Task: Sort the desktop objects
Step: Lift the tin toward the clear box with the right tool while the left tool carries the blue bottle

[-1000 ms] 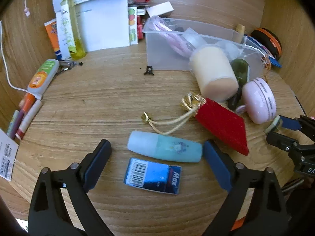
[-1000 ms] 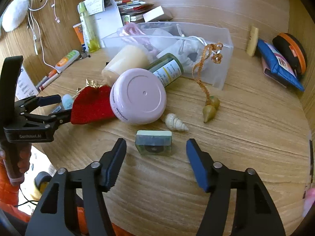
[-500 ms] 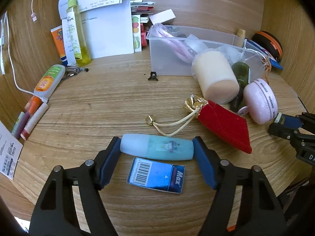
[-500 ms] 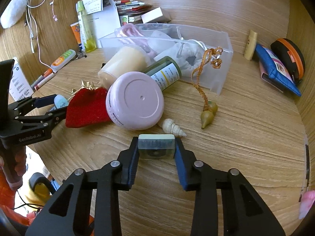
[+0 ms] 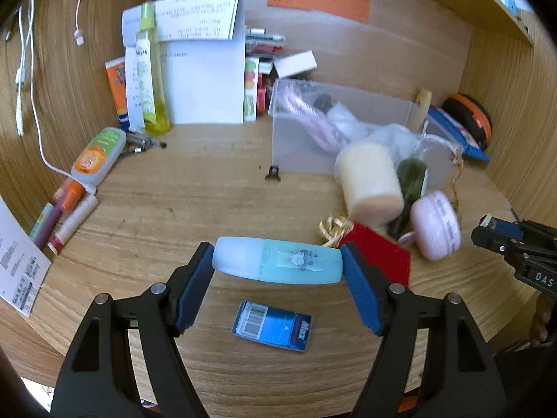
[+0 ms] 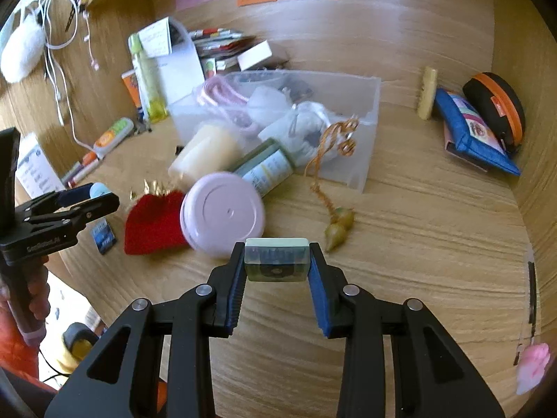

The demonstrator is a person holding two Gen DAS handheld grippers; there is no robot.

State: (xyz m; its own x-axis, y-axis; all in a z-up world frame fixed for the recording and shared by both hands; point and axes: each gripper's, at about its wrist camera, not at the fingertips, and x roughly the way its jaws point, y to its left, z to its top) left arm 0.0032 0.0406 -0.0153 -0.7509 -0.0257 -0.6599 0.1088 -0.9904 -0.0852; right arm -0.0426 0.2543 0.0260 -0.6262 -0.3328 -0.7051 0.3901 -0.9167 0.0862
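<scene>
A: Looking ahead of both tools, where is the clear bin (image 6: 362, 132)?

B: It stands on the wooden counter (image 5: 195, 188), beyond the left tool (image 5: 277, 260) and to its right; straight ahead of the right tool (image 6: 276, 260), behind the pink jar (image 6: 222, 214). I judge the right one nearer.

A: What do they hold?

B: The left tool pinches the blue tube (image 5: 278, 261) by its two ends, its long axis crosswise between the fingers. The right tool pinches the small green case (image 6: 276, 259). Clutter lies in front of the bin, so the room is narrow.
</scene>
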